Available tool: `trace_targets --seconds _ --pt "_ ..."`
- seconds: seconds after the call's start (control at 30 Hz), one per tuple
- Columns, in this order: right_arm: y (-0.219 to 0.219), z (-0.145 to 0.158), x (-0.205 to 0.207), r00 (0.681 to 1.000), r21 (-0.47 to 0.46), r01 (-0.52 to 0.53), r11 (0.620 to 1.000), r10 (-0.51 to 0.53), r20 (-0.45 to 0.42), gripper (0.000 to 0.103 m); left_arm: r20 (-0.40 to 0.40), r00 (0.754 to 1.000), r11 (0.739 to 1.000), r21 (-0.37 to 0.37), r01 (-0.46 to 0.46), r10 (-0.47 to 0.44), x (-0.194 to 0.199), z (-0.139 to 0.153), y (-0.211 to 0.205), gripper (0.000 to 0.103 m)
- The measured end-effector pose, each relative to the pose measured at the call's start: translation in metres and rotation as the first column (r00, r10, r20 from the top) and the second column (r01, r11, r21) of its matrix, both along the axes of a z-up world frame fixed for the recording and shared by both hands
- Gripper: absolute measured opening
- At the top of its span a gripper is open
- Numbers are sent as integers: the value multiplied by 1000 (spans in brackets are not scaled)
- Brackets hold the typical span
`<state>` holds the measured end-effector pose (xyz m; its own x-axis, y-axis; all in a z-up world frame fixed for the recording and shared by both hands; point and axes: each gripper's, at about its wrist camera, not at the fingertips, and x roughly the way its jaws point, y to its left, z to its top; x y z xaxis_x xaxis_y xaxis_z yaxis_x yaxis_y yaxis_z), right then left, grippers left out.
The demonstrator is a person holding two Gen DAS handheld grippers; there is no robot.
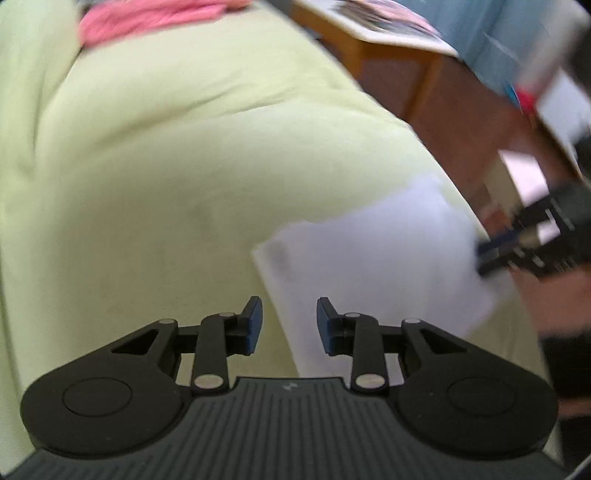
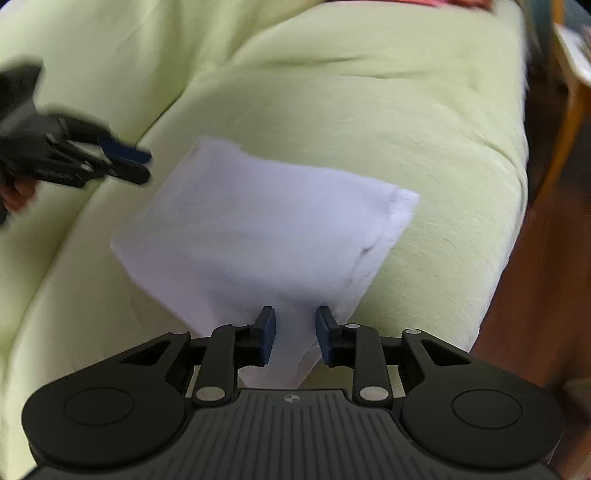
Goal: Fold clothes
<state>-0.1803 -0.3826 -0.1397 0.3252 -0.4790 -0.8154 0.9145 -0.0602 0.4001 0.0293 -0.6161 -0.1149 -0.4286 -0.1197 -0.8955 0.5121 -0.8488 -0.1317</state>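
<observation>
A folded white cloth lies flat on the pale green bed cover. My right gripper hovers over the cloth's near corner, jaws apart. White fabric shows in the gap, but the pads do not press on it. My left gripper is open above the cloth's left edge, with nothing between its fingers. The right wrist view shows the left gripper blurred beside the cloth's far left corner. The left wrist view shows the right gripper blurred at the cloth's right side, with a hand behind it.
A pink garment lies at the far end of the bed. A wooden table with papers on it stands right of the bed over a brown floor. The bed's edge drops off close to the right of the cloth.
</observation>
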Motion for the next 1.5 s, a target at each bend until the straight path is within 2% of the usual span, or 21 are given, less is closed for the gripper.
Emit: trace_targets --seconds 0.07,0.13,0.23,0.3,0.37,0.47,0.57,0.6,0.67,0.73,0.77,0.8,0.87,1.0,1.13,1.23,1.33,1.4,1.5 --pt "-2 3 -17 997 -27 67 997 -67 28 43 -36 997 991 114 -64 68 3 -16 -21 28" --pt "-6 3 -36 988 -44 144 989 -141 62 44 -69 991 969 228 -99 118 3 -32 -39 29" --pt "-16 -12 -62 964 -33 229 973 -222 147 50 -130 979 946 305 -111 156 10 -46 -46 32" --pt "-24 -26 -73 949 -22 247 969 -237 206 50 -174 967 928 354 -114 185 12 -53 -53 33" --pt "-29 -37 -77 938 -34 255 966 -238 250 54 -206 958 916 387 -109 201 13 -58 -60 33" --pt "-38 -47 -77 935 -65 237 969 -209 287 67 -230 958 922 380 -71 168 7 -60 -64 33" --pt "-43 -47 -75 944 -87 200 976 -168 285 68 -239 954 919 388 -76 180 10 -60 -65 29" --pt "-44 -47 -75 946 -91 190 978 -158 284 67 -243 950 914 397 -88 197 12 -60 -64 28" --pt "-54 -47 -79 944 -88 166 982 -132 301 57 -254 944 912 397 -98 212 11 -62 -61 26" --pt "-60 -48 -77 949 -94 142 985 -108 298 56 -266 940 917 385 -100 214 7 -62 -57 25" --pt "-61 -47 -76 951 -97 132 986 -99 292 49 -267 940 922 373 -104 214 8 -61 -55 24" --pt "-62 -46 -74 954 -101 123 987 -89 287 43 -268 937 923 367 -117 225 11 -61 -54 18" --pt "-64 -48 -73 954 -86 107 991 -78 289 9 -273 928 922 358 -146 253 17 -59 -49 12" --pt "-66 -36 -66 971 -128 79 989 -47 235 7 -287 922 948 258 -186 259 29 -39 -23 9" --pt "-71 10 -53 986 -241 -44 970 80 144 7 -334 894 953 144 -265 299 49 3 17 8" --pt "-76 53 -43 976 -317 -172 933 205 73 7 -370 850 925 81 -372 374 73 40 58 8" --pt "-84 88 -36 943 -358 -303 883 331 17 7 -372 810 873 2 -487 453 85 77 113 8" --pt "-95 102 -33 908 -356 -394 847 419 -6 7 -358 771 820 -21 -571 528 79 92 147 8" --pt "-121 113 -37 823 -341 -538 771 567 -18 7 -328 663 701 -5 -713 672 64 105 193 8"
